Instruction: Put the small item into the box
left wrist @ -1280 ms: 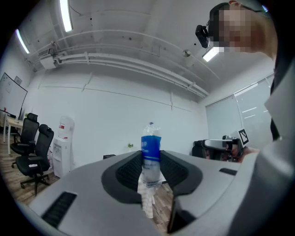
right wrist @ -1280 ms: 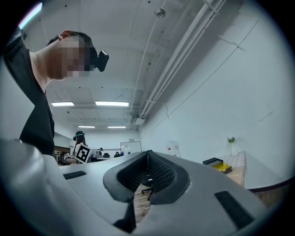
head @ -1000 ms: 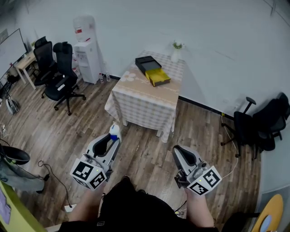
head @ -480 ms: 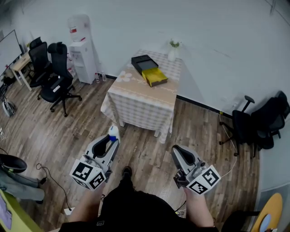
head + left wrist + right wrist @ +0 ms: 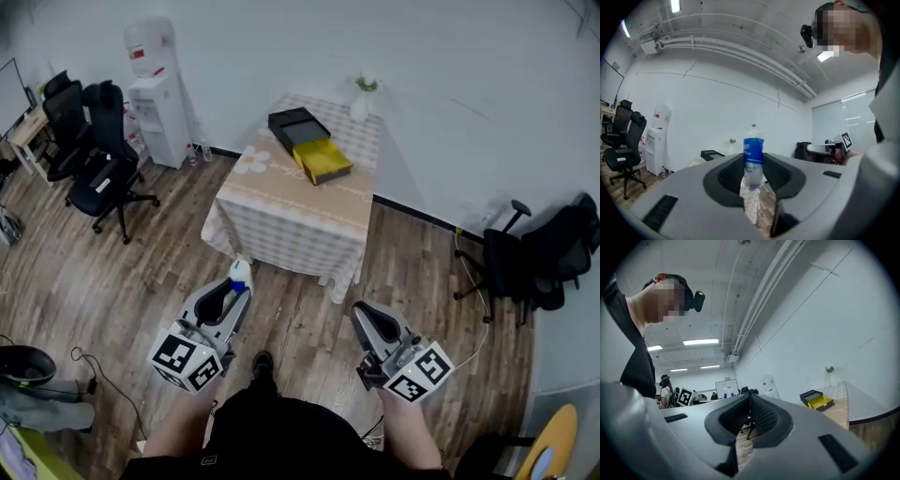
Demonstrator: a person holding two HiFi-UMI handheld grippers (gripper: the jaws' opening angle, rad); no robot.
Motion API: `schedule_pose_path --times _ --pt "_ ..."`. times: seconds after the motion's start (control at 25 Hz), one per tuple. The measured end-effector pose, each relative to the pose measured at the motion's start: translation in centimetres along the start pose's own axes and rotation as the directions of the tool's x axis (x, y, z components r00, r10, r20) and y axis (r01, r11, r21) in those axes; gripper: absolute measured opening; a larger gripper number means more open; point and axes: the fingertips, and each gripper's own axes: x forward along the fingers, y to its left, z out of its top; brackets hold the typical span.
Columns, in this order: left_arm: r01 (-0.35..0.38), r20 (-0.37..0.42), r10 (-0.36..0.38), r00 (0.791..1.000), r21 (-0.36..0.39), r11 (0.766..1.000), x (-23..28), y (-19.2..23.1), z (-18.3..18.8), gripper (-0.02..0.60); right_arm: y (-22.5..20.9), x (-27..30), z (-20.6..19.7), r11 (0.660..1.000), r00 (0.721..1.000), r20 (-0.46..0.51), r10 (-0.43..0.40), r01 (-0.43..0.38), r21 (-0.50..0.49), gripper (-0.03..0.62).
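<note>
The left gripper sits at the lower left of the head view. Its jaws are clenched on a bottle. In the left gripper view the bottle stands upright between the pads, clear with a blue label, and its top rises above the left gripper.

The right gripper sits at the lower right of the head view. In its own view the jaws of the right gripper are pressed together at the tips and grip nothing.

Both grippers hang over the wooden floor, well apart from the desk in the upper centre, which wears a checked cloth. On the desk lies the box, black with a yellow tray drawn out toward the lower right. A vase stands at the desk's far edge.

A water dispenser and office chairs fill the upper left.
</note>
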Motion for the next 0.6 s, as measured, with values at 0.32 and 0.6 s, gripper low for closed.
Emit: schedule_pose_path --times 0.32,0.6 --pt "0.065 0.011 -0.065 0.998 -0.006 0.998 5.7 6.7 1.4 0.127 -3.9 7.4 0.8 0.999 0.999 -0.009 -0.037 0.037 -0.014 0.038" --pt "0.091 0.028 -0.091 0.995 0.002 0.996 7.2 11.4 3.0 0.127 -5.2 12.3 2.3 0.997 0.998 0.011 -0.066 0.067 -0.050 0.038"
